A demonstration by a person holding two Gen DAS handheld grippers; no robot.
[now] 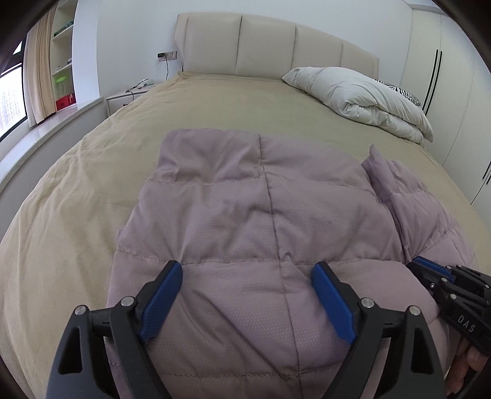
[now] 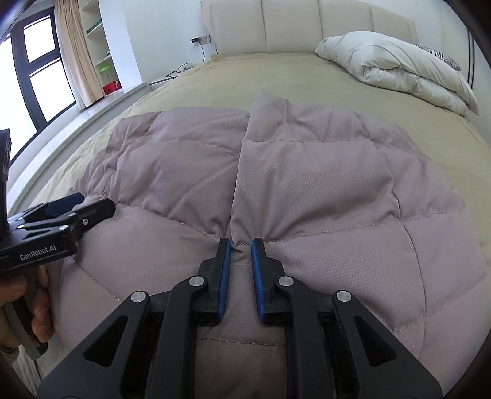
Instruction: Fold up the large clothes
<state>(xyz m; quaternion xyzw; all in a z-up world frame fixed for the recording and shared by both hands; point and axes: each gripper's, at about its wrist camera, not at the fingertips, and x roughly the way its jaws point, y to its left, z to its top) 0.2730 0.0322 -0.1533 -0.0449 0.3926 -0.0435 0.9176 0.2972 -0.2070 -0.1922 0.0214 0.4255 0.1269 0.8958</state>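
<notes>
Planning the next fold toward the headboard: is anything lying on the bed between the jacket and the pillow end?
Nothing visible does. Bare beige bedspread lies beyond the mauve jacket; the white duvet sits off in the far right corner by the headboard.

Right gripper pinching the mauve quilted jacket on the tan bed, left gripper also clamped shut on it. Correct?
Not quite. The left gripper is open: in the left wrist view its jaws stand wide apart over the mauve quilted jacket, not clamped. The rest holds: the right wrist view shows the right gripper pinched on a fold of the jacket, which lies on the tan bed.
</notes>
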